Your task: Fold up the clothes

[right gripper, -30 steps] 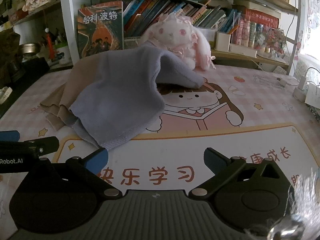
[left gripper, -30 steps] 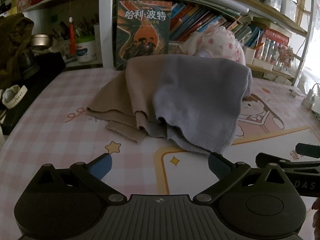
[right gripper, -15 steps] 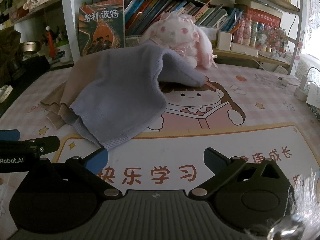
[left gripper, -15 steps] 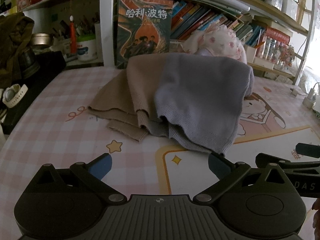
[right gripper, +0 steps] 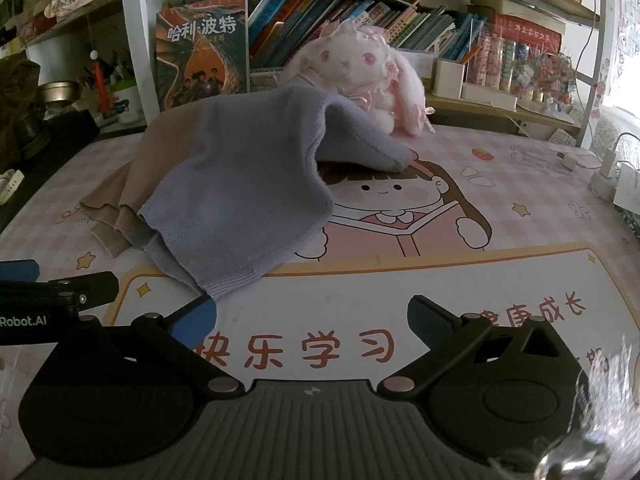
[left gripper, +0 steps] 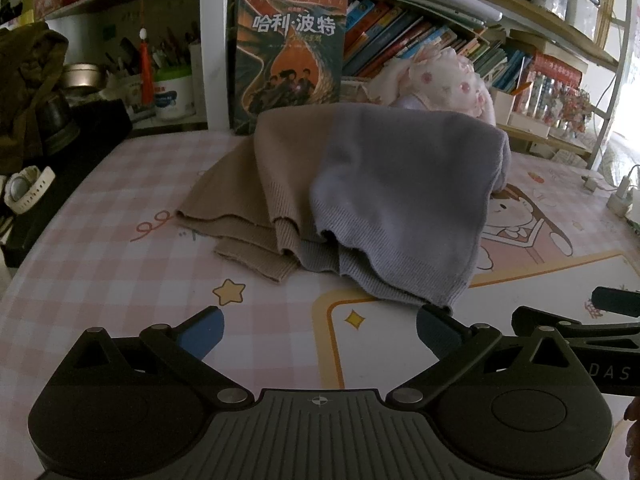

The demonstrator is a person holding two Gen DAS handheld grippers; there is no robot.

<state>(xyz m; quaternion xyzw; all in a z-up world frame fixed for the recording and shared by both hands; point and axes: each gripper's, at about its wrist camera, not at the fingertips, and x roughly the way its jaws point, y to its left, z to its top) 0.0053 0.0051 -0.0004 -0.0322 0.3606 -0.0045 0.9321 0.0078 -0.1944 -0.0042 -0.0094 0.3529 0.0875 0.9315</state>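
A knit garment, half beige [left gripper: 256,184] and half grey-lilac [left gripper: 404,200], lies in a humped heap on the pink checked table mat [left gripper: 100,280]; it also shows in the right wrist view [right gripper: 240,192]. My left gripper [left gripper: 318,326] is open and empty, just short of the garment's near hem. My right gripper [right gripper: 312,318] is open and empty; its left finger [right gripper: 196,320] sits close to the grey hem's corner. The right gripper's arm shows at the left view's right edge [left gripper: 576,324].
A white plush rabbit [right gripper: 360,76] sits behind the garment. A bookshelf with an upright book [left gripper: 290,60] lines the back. A dark bag and a white watch [left gripper: 26,192] are at the far left. Chargers and cables [right gripper: 600,176] lie at the right.
Both grippers have moved a little forward toward the garment's near hem. The garment has not visibly moved.
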